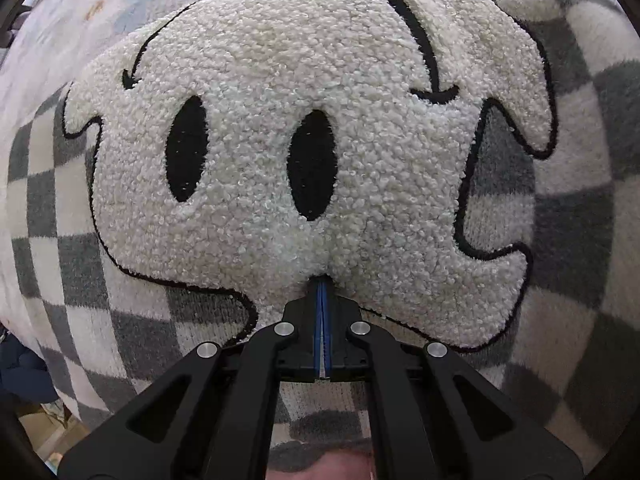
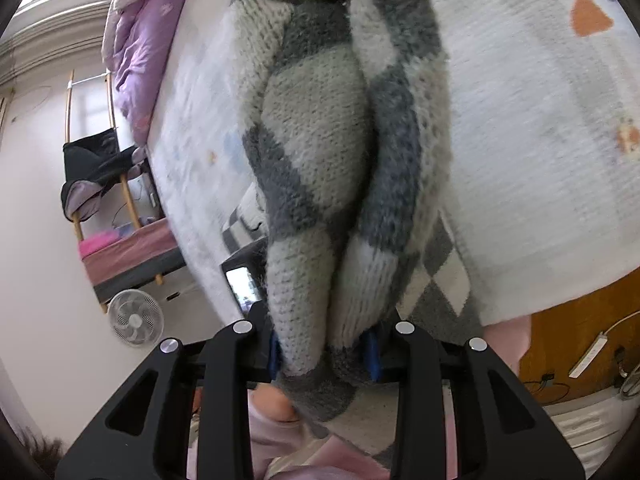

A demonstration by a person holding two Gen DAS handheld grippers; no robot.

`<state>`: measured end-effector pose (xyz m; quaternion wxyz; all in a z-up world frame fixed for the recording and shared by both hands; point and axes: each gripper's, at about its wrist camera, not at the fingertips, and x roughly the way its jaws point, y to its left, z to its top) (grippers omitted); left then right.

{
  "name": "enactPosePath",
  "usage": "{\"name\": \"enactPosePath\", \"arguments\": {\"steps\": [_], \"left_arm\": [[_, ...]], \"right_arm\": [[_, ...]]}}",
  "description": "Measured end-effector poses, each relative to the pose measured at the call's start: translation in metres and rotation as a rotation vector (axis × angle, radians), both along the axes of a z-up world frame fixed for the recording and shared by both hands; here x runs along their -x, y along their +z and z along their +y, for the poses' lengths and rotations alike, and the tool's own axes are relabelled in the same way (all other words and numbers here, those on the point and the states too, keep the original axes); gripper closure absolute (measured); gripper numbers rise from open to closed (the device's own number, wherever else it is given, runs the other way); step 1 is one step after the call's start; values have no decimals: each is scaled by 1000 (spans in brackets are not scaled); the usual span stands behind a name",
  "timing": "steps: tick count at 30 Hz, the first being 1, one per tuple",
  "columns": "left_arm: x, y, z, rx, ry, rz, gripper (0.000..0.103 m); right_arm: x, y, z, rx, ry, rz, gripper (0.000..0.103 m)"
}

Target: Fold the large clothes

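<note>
Two claws are at work on one sweater. Your left claw (image 1: 322, 286) is pressed together, its blue pads meeting at the lower edge of the fuzzy white patch (image 1: 304, 152), where the pile puckers around the tips; you cannot tell whether any cloth is caught between them. Beyond the tips, that patch, with two black oval eyes and a black outline, fills most of the left view, sewn on the grey-and-white checked sweater (image 1: 572, 216) that lies spread on the bed (image 1: 80, 12). Your right claw (image 2: 325, 350) is pinching a thick bunched fold of the same sweater (image 2: 320, 140), the knit bulging out between the blue pads and hanging up away from the camera. Behind the fold lies the pale printed bed sheet (image 2: 540, 120), with a purple quilt (image 2: 140, 48) at its far end. Farther off, a white fan (image 2: 136, 318) stands on the floor.
</note>
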<state>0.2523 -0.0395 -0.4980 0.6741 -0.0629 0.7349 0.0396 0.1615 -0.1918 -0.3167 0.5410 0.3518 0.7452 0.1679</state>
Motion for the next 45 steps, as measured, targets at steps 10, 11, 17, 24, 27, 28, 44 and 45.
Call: {"name": "enactPosePath", "arguments": {"steps": [10,11,17,24,27,28,44,45], "left_arm": [[-1,-4,-2,27,47,-4,102],[-3,-1,1,47,58,12,102],[18,54,64,83,162,-42,102],[76,84,163,-55,161,-36,102],[107,78,215,-48,193,0,102],[118,74,234,-43,210,18,102],[195,57,382,-31,299,157,85],[192,61,380,-37,292,150,79]], "right_arm": [[-7,35,32,-83,100,-11,75],[-6,37,35,-81,111,-10,75],[-5,63,86,-72,250,-49,75],[0,47,182,45,359,-62,75],[7,28,237,69,397,-49,75],[12,21,251,76,425,-46,75],[45,-121,408,227,506,161,39],[49,-118,412,168,498,183,32]]}}
